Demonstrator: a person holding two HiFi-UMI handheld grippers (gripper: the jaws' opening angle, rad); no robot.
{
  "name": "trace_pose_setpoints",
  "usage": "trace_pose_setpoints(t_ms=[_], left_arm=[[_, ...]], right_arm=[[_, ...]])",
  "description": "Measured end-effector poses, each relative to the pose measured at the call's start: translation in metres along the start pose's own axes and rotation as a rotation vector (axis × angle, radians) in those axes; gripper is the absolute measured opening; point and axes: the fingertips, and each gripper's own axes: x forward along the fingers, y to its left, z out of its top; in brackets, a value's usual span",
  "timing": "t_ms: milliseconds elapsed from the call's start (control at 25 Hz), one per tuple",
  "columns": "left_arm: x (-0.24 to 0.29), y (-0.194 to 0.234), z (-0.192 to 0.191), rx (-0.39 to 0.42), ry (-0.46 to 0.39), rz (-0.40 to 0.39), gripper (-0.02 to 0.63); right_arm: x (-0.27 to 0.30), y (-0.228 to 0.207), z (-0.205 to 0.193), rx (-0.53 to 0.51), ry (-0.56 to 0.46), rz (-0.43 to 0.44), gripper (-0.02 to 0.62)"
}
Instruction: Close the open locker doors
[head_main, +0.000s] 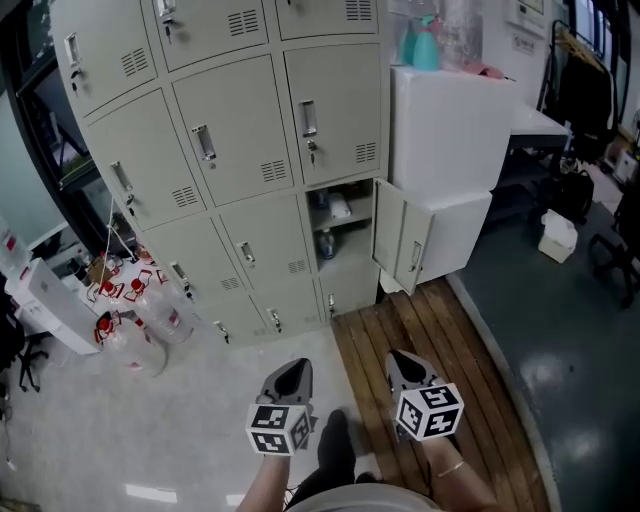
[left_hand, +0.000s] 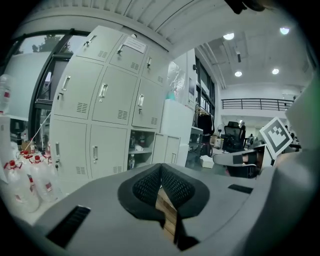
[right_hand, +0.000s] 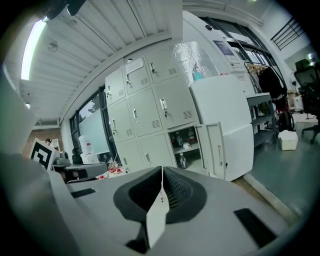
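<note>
Your fingers (left_hand: 145, 189) on the left gripper (head_main: 290, 376) are pressed together at the tips with nothing between them. The right gripper (head_main: 405, 362) reads the same in its own view: pads shut on each other and empty. Both grippers hang low in front of you, side by side and tipped a little downward, the left over the pale floor and the right over the wooden floor strip (head_main: 440, 330). Well apart from them, ahead, stands the bank of lockers (head_main: 230, 150). The one door you can see standing out of line is the open locker door (head_main: 400, 235), low in the rightmost column and just beside the white cabinet (head_main: 450, 130). It stands upright with its long axis vertical, is hinged on its right edge, and is swung out toward you. To its left the open compartment (head_main: 338, 232) shows a shelf and a bottle. That door lies almost straight ahead of your right gripper, while the left sits further off to the side, so the right looks the better placed. By my reading the closing is not yet begun. You would need to move in, set the closed fingers against the side facing the cabinet near the free edge, and press it leftward and away from you into the frame. Mind the narrow space between door and cabinet.
</note>
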Motion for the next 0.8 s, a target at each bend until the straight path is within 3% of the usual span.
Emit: trace_pose_setpoints(t_ms=[440, 800], left_arm=[[0.138, 0.107, 0.070, -0.009, -0.033, -0.045, 0.020], [0.190, 0.145, 0.088, 0.004, -0.015, -0.086, 0.020]], right_arm=[[0.170, -0.038, 0.084, 0.031, -0.045, -0.043, 0.062], [0.212, -0.086, 0.125, 0.055, -0.093, -0.164, 0.102]])
